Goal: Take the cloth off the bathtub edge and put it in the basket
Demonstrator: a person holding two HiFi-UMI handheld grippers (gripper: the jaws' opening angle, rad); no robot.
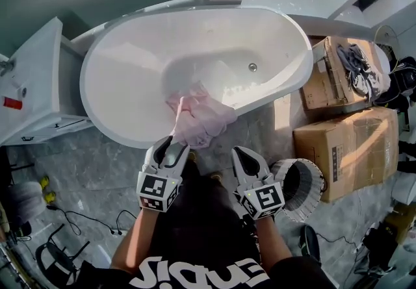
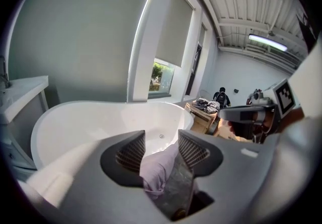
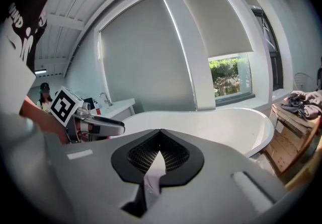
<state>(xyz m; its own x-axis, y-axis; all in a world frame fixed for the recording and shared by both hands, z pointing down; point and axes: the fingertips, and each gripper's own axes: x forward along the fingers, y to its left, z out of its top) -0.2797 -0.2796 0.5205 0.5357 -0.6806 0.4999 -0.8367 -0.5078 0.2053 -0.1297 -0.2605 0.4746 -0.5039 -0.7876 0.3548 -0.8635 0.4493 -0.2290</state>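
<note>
- Head view pretty much tells the story: the cloth [image 1: 198, 119] is draped over the near rim of the bathtub [image 1: 140, 73]. It lies directly ahead of the left hand-held gripper [image 1: 173, 145], which has its tips at the lower end of the fabric.
- The cloth's long axis runs across the rim. It goes from inside the tub, over the edge and down toward the person, so it's roughly in line with that gripper.
- Left gripper view shows the jaws partway apart with a bunched fold filling the gap between the ribbed pads [image 2: 193, 150]. To me that reads as clamped on the cloth, not just hovering around it.
- The right hand-held gripper [image 1: 242, 153] sits a bit to the right, clear of the cloth. Its jaws are together, and there's a thin pale sliver in the slit that I honestly can't identify.
- The basket [image 1: 315, 187] is on the floor just beside the right gripper, on its far side from the cloth. My guess is the carry goes to the right, up and past that gripper.
- As for looks, the cloth is pale pink, soft and crumpled, with several loose folds. It'll probably dangle and drag on the rim unless it's lifted well up first.
</note>
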